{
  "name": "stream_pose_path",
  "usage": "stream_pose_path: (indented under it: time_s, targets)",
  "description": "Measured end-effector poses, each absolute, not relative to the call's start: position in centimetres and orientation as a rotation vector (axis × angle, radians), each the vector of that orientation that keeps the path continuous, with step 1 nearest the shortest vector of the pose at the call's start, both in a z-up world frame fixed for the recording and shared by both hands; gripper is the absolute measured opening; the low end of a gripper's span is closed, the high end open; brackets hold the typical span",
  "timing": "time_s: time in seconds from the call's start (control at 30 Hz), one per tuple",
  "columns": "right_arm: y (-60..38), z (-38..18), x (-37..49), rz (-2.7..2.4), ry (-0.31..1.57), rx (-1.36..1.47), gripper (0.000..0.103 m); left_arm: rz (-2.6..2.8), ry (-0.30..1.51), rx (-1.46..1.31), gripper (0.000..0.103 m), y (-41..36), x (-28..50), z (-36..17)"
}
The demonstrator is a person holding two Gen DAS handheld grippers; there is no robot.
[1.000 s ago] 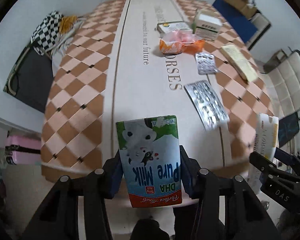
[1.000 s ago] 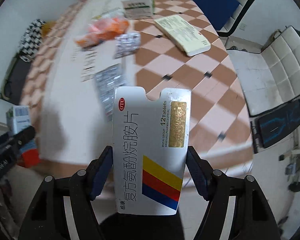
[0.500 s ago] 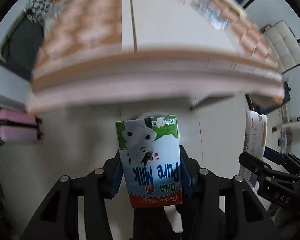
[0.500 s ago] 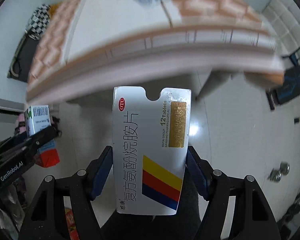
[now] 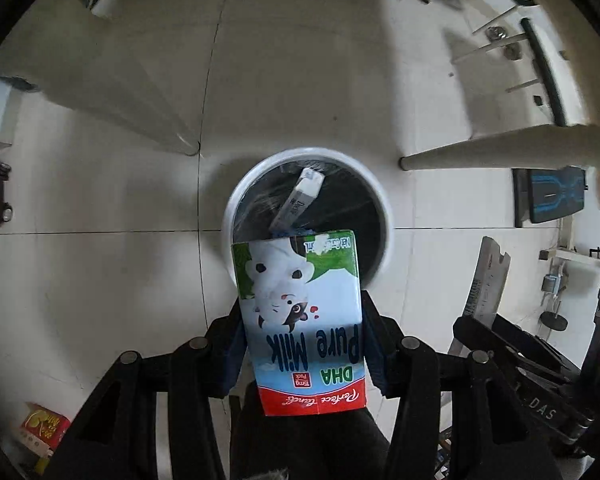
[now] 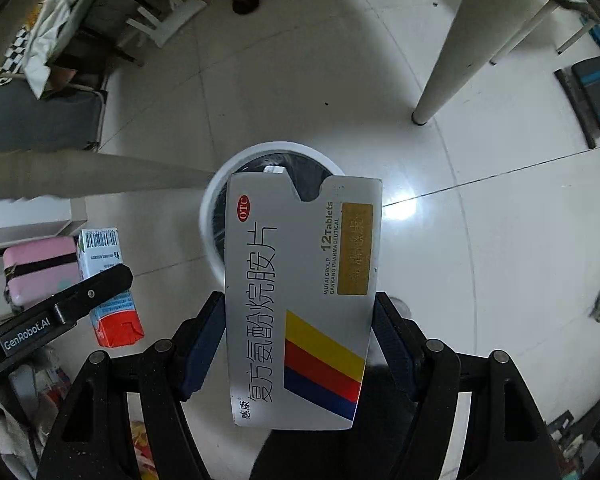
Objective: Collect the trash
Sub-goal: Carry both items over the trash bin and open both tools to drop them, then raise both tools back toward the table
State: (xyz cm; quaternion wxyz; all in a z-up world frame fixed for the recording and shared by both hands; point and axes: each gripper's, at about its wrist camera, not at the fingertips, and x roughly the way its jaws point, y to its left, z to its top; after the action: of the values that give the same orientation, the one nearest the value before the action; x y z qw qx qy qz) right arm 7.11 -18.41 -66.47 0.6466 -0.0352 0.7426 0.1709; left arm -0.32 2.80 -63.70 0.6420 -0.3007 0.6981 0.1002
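While the left hand-held gripper (image 5: 302, 344) points down at the white trash bin (image 5: 236, 200) on the floor, its pads are clamped on a milk carton (image 5: 300, 320) hanging over the bin's near rim; a small box (image 5: 298, 200) lies inside the bin. In the right wrist view, the right hand-held gripper (image 6: 300, 344) is clamped on a silver tablet box (image 6: 300, 300) above the same trash bin (image 6: 214, 200), with the milk carton (image 6: 104, 276) to the bin's left.

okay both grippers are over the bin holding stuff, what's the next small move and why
Probably open the left gripper to drop the milk carton: its far end already overlaps the mouth of the white trash bin. The right gripper can release its tablet box afterwards.
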Motion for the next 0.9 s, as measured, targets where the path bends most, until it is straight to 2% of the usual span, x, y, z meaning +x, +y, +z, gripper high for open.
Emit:
stream_pose_path:
  time_s: [0.1, 0.13, 0.17, 0.23, 0.33, 0.37, 0.47, 0.9]
  targets:
    - [-18.0, -71.0, 7.8, 0.392, 1.708, -0.071, 0.074, 0.207, 1.616, -0.71, 0.049, 3.0, 0.5, -67.7]
    - [-17.9, -72.4, 8.1, 0.397, 1.715, -0.063, 0.074, 0.203, 1.623, -0.714, 0.054, 3.0, 0.7, -68.7]
    - [-17.7, -73.8, 8.2, 0.402, 1.729, -0.056, 0.074, 0.199, 1.626, -0.725, 0.069, 3.0, 1.0, -69.9]
    - [-17.5, -75.9, 8.5, 0.41, 1.749, -0.043, 0.075, 0.201, 1.624, -0.745, 0.085, 3.3, 0.7, -70.8]
    - [-17.4, -78.2, 8.6, 0.405, 1.758, -0.047, 0.075, 0.249, 1.647, -0.728, 0.093, 4.2, -0.3, -71.7]
    - [-17.5, -78.6, 8.7, 0.409, 1.76, -0.039, 0.075, 0.272, 1.655, -0.706, 0.093, 4.4, -0.7, -71.4]
    - [-17.6, -78.9, 8.6, 0.431, 1.758, -0.027, 0.097, 0.323, 1.656, -0.658, 0.093, 4.5, -1.9, -70.6]
    - [-16.6, -71.6, 6.4, 0.432, 1.662, -0.259, 0.098, 0.437, 1.581, -0.505, 0.093, 2.4, -4.6, -63.8]
